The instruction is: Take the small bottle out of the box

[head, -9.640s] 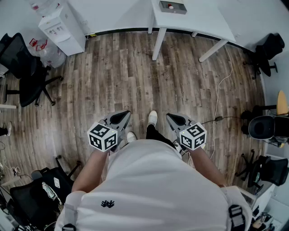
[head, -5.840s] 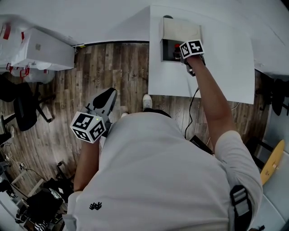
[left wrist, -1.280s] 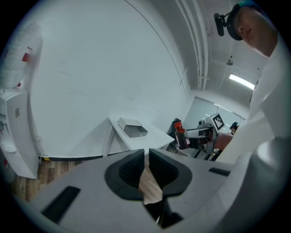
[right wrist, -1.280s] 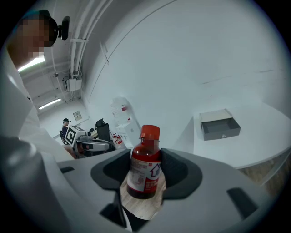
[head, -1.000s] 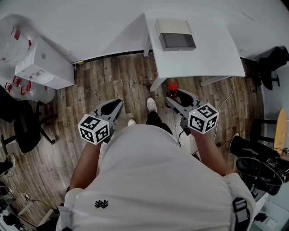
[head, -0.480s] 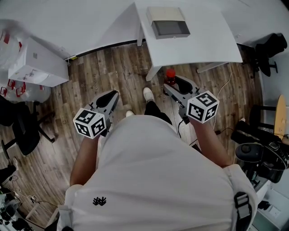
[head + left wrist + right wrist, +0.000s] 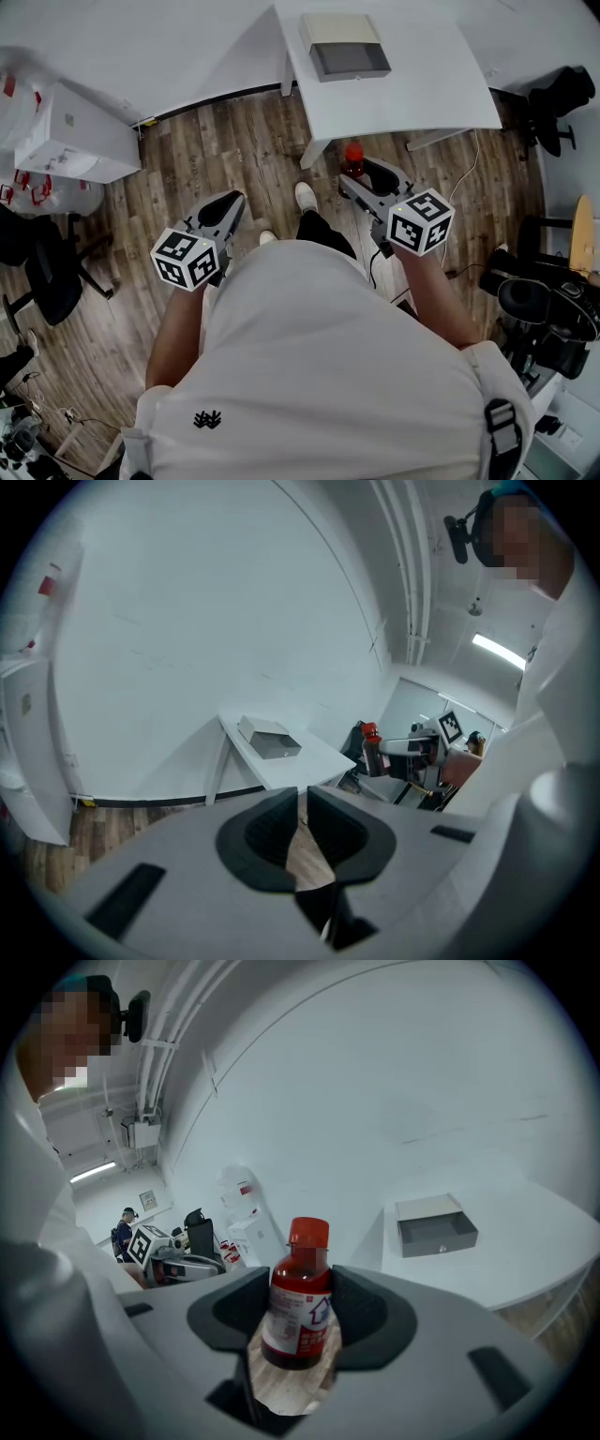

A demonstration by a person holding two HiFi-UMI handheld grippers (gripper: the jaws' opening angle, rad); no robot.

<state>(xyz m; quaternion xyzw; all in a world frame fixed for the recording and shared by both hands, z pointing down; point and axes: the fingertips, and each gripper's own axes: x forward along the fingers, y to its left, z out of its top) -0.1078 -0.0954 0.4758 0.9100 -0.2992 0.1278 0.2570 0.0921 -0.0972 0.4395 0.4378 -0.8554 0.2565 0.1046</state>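
**Bottle out of the box, clamped on the right**

Left gripper (image 7: 228, 202) hangs over the plank floor (image 7: 234, 141), dark pads together, empty. Grey rectangular box (image 7: 344, 47) sits open at the smooth white tabletop's (image 7: 431, 89) far left corner. Right gripper (image 7: 362, 175) pinches the bottle (image 7: 300, 1299) upright: round, glossy, red-capped, white-labelled, just off the tabletop's near edge.

White T-shirt (image 7: 319, 375), small black logo (image 7: 207, 419); white shoes (image 7: 306, 195)

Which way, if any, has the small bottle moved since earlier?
Yes: from the box toward the person; the right gripper holds the small bottle off the table.
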